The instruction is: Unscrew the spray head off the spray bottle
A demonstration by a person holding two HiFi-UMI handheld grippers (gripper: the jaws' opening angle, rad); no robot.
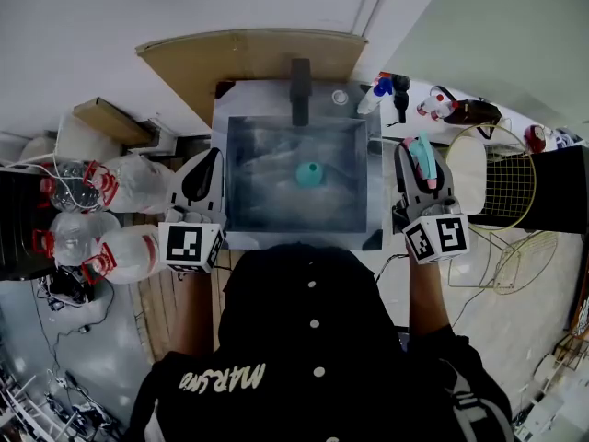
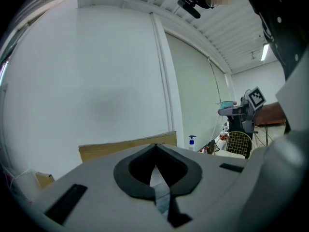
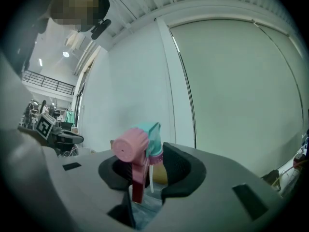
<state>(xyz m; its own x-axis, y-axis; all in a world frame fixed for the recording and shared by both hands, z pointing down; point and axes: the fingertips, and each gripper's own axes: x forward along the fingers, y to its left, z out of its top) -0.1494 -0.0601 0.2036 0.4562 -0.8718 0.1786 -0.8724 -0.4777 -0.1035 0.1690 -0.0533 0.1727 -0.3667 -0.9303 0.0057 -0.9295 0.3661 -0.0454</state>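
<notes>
Right tongs [image 3: 145, 180] grasp the spray head [image 3: 137, 146], held just right of the sink [image 1: 373, 187]; left tongs [image 2: 155, 173] are clenched, empty. Hazard — the hold looks shallow; a tilt or slackened squeeze could drop the head — possibly into the sink.

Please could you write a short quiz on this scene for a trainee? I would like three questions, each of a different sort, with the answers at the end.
1. True or false: the left gripper holds a bottle.
2. What is clamped in the right gripper?
A. a pink and teal spray head
B. a sponge
C. a cup
3. Fill in the missing word: in the head view, the small teal object lies in the ____, between the two grippers.

Key
1. False: its jaws are shut with nothing between them.
2. A
3. sink
</notes>
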